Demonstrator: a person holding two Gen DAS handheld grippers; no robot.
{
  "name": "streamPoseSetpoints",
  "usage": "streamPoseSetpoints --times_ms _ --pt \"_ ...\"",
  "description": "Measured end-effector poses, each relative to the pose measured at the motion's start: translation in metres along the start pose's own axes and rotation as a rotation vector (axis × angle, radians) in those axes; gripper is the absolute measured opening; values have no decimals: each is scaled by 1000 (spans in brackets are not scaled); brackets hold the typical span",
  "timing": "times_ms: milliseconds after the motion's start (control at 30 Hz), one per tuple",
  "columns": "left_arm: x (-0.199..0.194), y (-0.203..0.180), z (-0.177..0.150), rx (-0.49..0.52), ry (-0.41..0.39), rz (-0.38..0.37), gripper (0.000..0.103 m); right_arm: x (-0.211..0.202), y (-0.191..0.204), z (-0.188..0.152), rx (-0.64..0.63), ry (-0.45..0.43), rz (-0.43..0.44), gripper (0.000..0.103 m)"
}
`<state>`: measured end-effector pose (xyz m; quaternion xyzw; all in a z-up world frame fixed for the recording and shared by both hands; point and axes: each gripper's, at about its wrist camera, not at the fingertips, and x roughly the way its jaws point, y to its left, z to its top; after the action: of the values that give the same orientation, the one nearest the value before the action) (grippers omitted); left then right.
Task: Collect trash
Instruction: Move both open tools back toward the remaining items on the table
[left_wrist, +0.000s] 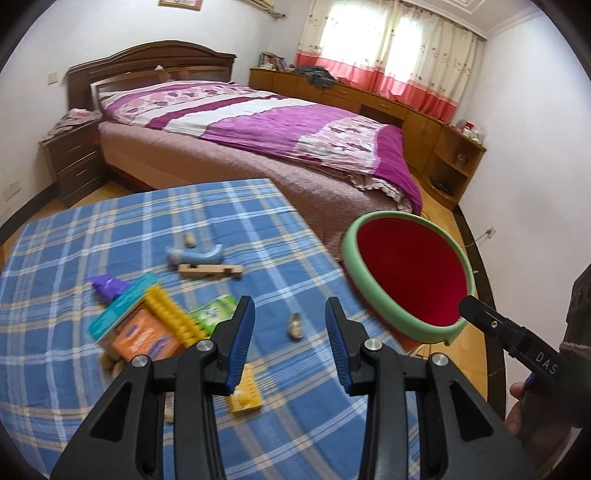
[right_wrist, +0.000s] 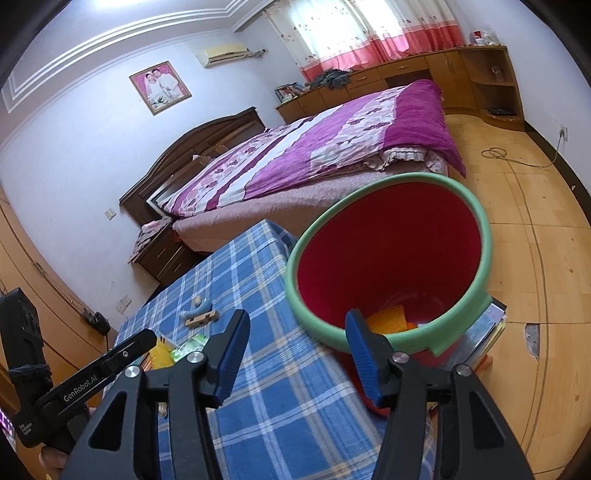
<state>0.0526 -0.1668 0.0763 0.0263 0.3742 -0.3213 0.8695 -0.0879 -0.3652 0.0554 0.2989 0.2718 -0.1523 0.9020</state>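
- The left tongs (left_wrist: 290, 328) are standing open, their two blue-padded fingers (left_wrist: 242, 332) spread wide with nothing between them, pointing forward and down.
- The right tongs (right_wrist: 295, 354) are also standing open, blue pads (right_wrist: 360, 354) apart and gripping nothing, angled forward and down.
- A hand (left_wrist: 521, 410) is showing at the right edge of the left wrist view, wrapping the black handle of the right tongs.
- In the right wrist view, the left tongs' black body is reaching in from the lower left.

We see a red bin (right_wrist: 388, 258) with a green rim beside the desk (left_wrist: 110, 236), where packets (left_wrist: 142, 338) and scraps (left_wrist: 295, 325) lie scattered.
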Motion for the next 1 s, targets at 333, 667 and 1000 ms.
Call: streamPoseSetpoints --times_ms 333,667,1000 --pt "-18 45 -14 -75 -17 79 40 10 26 -13 -46 40 16 60" --pt "-26 90 -30 -152 -19 171 40 22 46 -29 -87 92 25 61" --pt "-28 119 -44 -193 -8 234 40 43 73 -49 -151 164 45 62"
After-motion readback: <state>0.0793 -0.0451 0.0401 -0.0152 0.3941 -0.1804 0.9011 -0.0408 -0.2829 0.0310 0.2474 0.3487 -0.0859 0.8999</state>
